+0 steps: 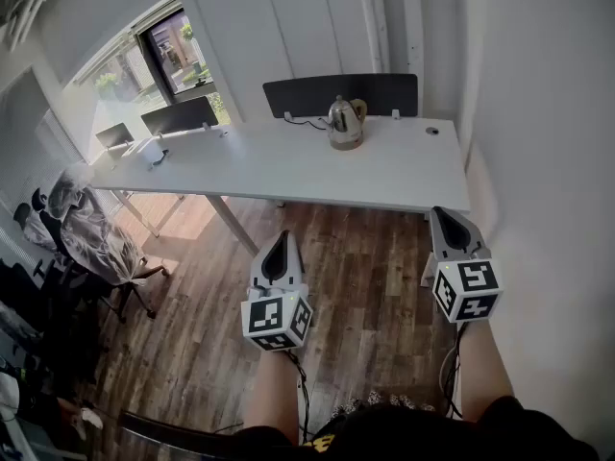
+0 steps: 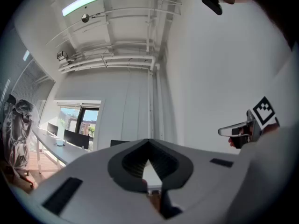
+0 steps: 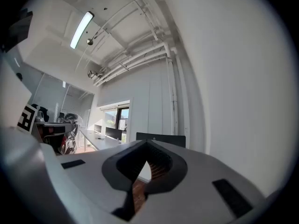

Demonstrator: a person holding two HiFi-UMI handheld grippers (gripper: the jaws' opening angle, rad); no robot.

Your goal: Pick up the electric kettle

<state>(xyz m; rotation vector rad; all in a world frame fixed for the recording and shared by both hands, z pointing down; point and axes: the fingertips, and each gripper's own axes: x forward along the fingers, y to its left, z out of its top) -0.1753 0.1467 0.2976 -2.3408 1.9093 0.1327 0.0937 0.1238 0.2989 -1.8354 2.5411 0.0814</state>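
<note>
A shiny steel electric kettle [image 1: 344,123] with a yellowish handle stands on its base near the far edge of a long white desk [image 1: 288,171]. Both grippers hang in the air over the wooden floor, well short of the desk's near edge and apart from the kettle. My left gripper [image 1: 282,238] [image 2: 148,143] has its jaws closed to a point with nothing between them. My right gripper [image 1: 445,215] [image 3: 147,143] is likewise shut and empty, and points toward the desk's right end. The kettle does not show in either gripper view.
A black partition screen [image 1: 341,92] runs behind the kettle. Two monitors [image 1: 179,116] stand at the desk's left end. An office chair draped with a grey jacket [image 1: 91,229] sits at the left. A white wall [image 1: 548,161] stands close on the right.
</note>
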